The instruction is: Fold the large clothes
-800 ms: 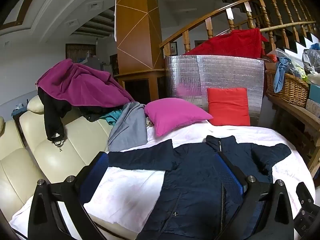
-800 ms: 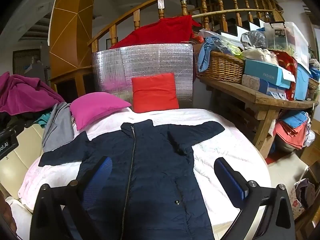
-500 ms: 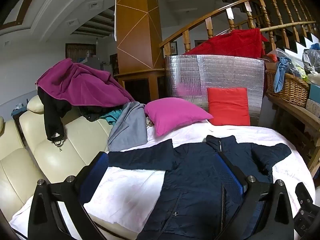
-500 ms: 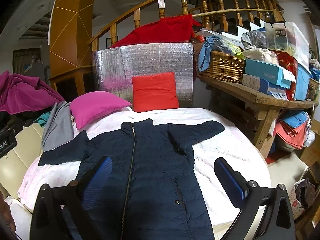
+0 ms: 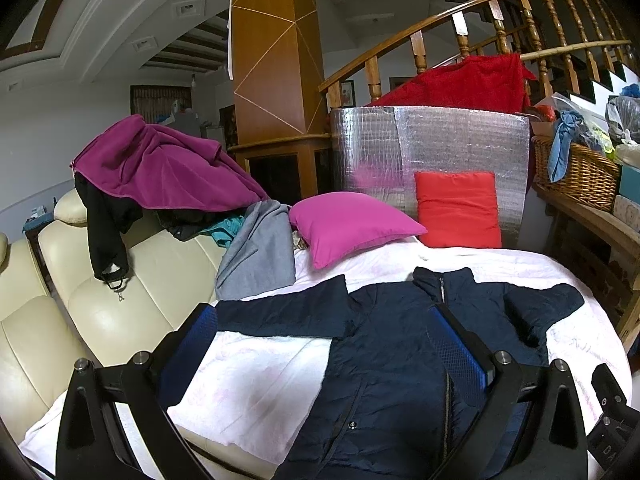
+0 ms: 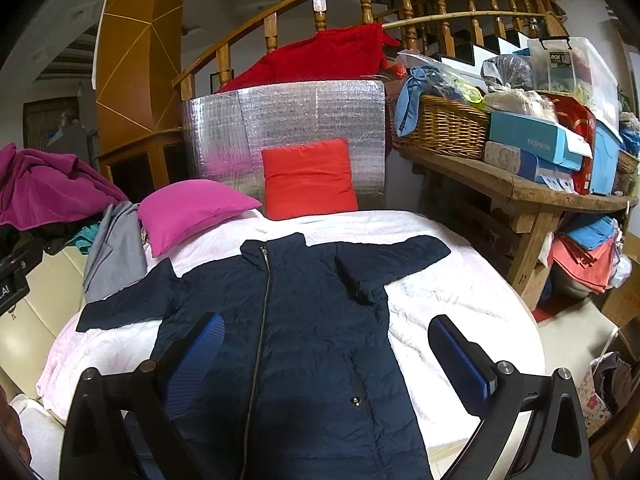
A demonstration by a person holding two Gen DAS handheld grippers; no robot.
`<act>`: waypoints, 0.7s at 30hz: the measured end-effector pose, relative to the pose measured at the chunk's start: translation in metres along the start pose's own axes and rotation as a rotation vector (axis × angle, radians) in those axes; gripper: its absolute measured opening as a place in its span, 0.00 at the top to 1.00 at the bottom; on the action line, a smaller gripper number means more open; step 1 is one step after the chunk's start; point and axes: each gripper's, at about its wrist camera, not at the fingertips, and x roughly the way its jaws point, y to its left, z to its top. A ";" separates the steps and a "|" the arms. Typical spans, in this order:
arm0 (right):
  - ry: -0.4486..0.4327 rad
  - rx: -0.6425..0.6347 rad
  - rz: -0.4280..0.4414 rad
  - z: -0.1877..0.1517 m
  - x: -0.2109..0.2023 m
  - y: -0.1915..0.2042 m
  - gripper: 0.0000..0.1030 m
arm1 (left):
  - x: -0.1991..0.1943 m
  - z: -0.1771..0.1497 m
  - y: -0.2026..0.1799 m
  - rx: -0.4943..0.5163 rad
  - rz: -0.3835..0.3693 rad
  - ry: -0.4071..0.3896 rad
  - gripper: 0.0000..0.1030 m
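Observation:
A dark navy quilted jacket (image 5: 384, 344) lies flat, zipped, front up on a white-pink sheet (image 5: 260, 372), both sleeves spread out to the sides. It also shows in the right wrist view (image 6: 304, 320). My left gripper (image 5: 324, 340) is open and empty, hovering above the jacket's left side and left sleeve. My right gripper (image 6: 324, 348) is open and empty, hovering above the jacket's lower body and right side. Neither gripper touches the cloth.
A magenta pillow (image 5: 352, 224) and a red pillow (image 5: 458, 208) lie beyond the collar, before a silver foil panel (image 5: 432, 148). A cream sofa (image 5: 100, 300) with piled clothes (image 5: 160, 168) stands left. A wooden bench (image 6: 512, 188) with a basket and boxes stands right.
Both grippers have stayed almost still; the views shifted only very slightly. The jacket has not moved.

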 end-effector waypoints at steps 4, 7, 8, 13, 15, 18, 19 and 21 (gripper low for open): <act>-0.001 0.002 0.000 -0.001 0.001 0.000 0.00 | 0.002 0.000 0.000 0.001 0.001 0.004 0.00; 0.002 0.001 0.000 -0.002 0.002 0.000 0.00 | 0.004 0.000 0.001 0.000 0.001 0.007 0.00; 0.003 0.003 -0.001 -0.002 0.002 0.000 0.00 | 0.004 -0.001 0.001 0.002 0.001 0.008 0.00; 0.006 0.011 -0.002 -0.003 0.007 -0.002 0.00 | 0.007 -0.002 0.000 0.004 0.002 0.014 0.00; 0.010 0.011 -0.003 -0.003 0.009 -0.003 0.00 | 0.009 -0.002 -0.001 0.005 0.001 0.019 0.00; 0.017 0.016 -0.010 -0.001 0.014 -0.006 0.00 | 0.014 -0.002 -0.003 0.006 0.001 0.025 0.00; 0.022 0.022 -0.009 0.000 0.017 -0.007 0.00 | 0.016 -0.002 -0.004 0.007 0.001 0.029 0.00; 0.027 0.023 -0.017 0.002 0.022 -0.011 0.00 | 0.021 -0.002 -0.006 0.010 0.002 0.037 0.00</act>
